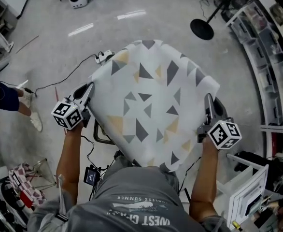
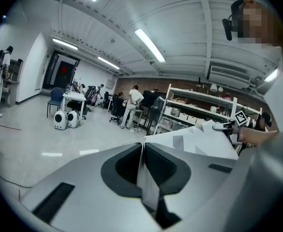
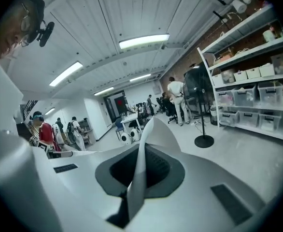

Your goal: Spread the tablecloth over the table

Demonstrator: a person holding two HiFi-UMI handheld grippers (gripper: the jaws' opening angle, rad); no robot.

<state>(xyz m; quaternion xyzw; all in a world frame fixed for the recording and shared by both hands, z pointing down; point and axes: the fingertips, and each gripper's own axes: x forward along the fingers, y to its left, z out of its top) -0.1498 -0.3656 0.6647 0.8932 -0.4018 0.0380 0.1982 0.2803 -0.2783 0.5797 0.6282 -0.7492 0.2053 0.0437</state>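
The tablecloth [image 1: 151,100] is held stretched out flat in front of the person, between the two grippers. Its left edge is pinched in the closed jaws of the left gripper [image 1: 87,92], its right edge in those of the right gripper [image 1: 208,100]

Hidden: everything beneath the tablecloth [image 1: 151,105]

Busy robotics lab: shelves [image 3: 257,76] of storage bins [image 3: 247,96] under strip lights [image 3: 144,41], round white machines [image 2: 66,120] beside desks [image 2: 75,96], cables [image 1: 64,79] trailing across concrete floor [image 1: 146,13].
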